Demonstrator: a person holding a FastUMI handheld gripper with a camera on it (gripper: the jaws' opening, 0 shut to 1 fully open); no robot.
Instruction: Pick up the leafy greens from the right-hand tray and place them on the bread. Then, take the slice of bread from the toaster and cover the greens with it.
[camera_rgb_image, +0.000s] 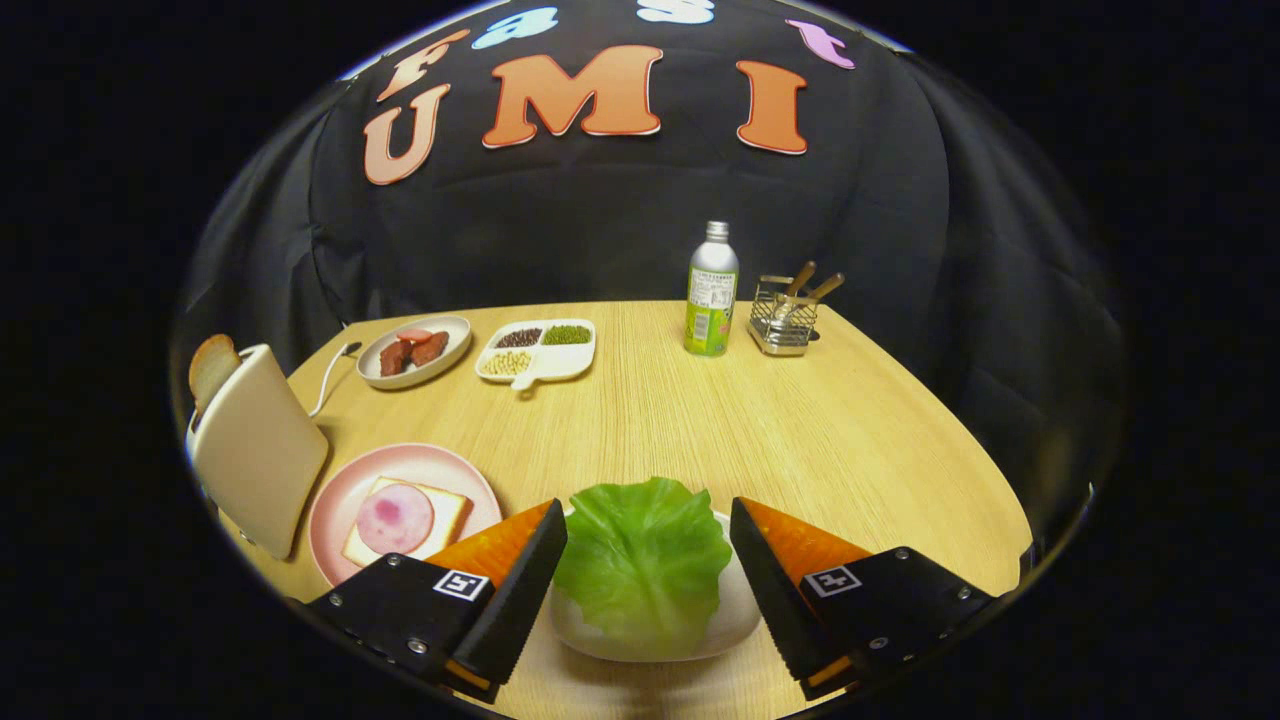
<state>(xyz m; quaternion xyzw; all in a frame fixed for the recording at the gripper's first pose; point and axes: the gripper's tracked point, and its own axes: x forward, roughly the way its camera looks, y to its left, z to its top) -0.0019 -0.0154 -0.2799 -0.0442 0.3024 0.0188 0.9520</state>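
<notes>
Tongs hang spread wide over a white tray, their fingers flanking the lettuce leaf lying on it without touching it. Left of them, bread topped with a ham slice sits on a pink plate, beside a toaster with a bread slice sticking up on the wooden surface.

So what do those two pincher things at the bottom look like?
The gripper has two wedge-shaped fingers with zigzag teeth along their inner edges. Each finger sits on a black block held with small silver screws, and each block carries a little square black-and-white marker, like a puzzle code. The fingers stand open on either side of the leafy greens.
</notes>
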